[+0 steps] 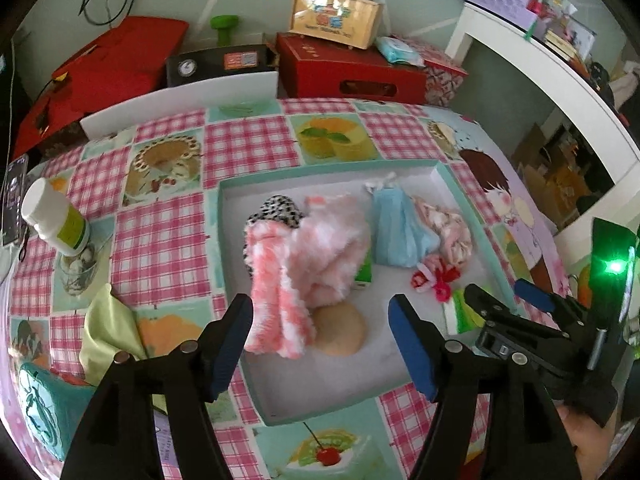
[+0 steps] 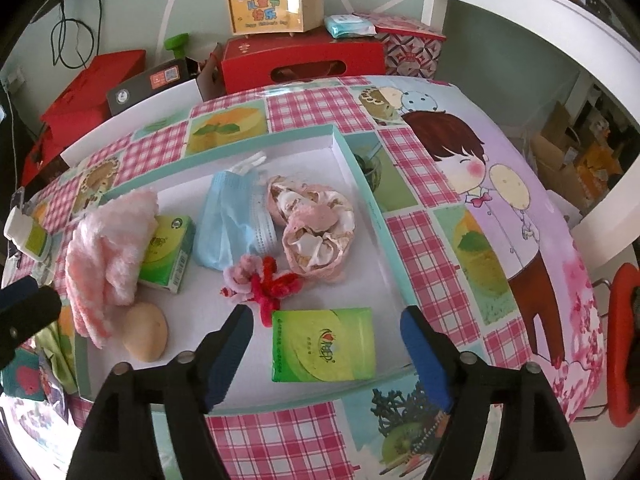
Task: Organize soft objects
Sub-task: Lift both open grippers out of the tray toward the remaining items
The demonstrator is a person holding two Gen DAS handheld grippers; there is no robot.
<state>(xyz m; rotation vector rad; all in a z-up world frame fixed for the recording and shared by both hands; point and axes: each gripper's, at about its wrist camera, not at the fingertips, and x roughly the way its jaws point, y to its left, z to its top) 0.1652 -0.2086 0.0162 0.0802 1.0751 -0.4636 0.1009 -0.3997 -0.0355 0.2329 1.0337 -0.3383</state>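
A teal-rimmed white tray holds soft things: a pink fluffy cloth, a blue face mask, a pink scrunchie, a red and pink pipe-cleaner flower, a tan sponge and green tissue packs. My left gripper is open and empty over the tray's near side, by the pink cloth. My right gripper is open and empty around the near tissue pack; it also shows in the left wrist view.
A white bottle lies on a glass at the table's left. A yellow-green cloth and a teal pouch lie left of the tray. Red boxes and a gift box stand behind the table. A white shelf is at right.
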